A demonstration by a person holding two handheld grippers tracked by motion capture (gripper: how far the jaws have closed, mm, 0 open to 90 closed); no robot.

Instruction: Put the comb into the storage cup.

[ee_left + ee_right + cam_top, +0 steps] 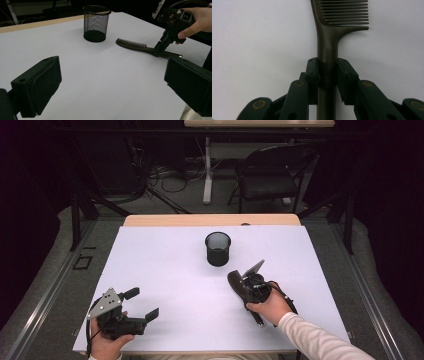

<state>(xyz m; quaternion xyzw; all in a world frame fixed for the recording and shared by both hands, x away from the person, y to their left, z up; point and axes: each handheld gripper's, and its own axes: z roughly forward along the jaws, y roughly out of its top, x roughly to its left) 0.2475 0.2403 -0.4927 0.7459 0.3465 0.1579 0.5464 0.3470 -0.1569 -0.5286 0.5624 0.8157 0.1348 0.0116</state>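
Observation:
A dark comb point(327, 40) lies flat on the white table sheet point(165, 270), right of centre, teeth end toward the mesh cup. My right gripper point(327, 75) points down at it and is shut on the comb's handle, both pads pressing its sides. In the high view that gripper point(254, 289) sits over the comb point(234, 281), just below and right of the black wire-mesh cup point(218, 248). The left gripper view shows the comb point(132, 45) beside the cup point(96, 23). My left gripper point(141, 304) rests near the front left corner, jaws wide apart with nothing between them.
The table's wooden far edge point(210, 220) lies behind the cup. A black chair point(272, 177) and a desk leg stand on the floor beyond. Dark frame legs point(77, 205) flank the table on the left.

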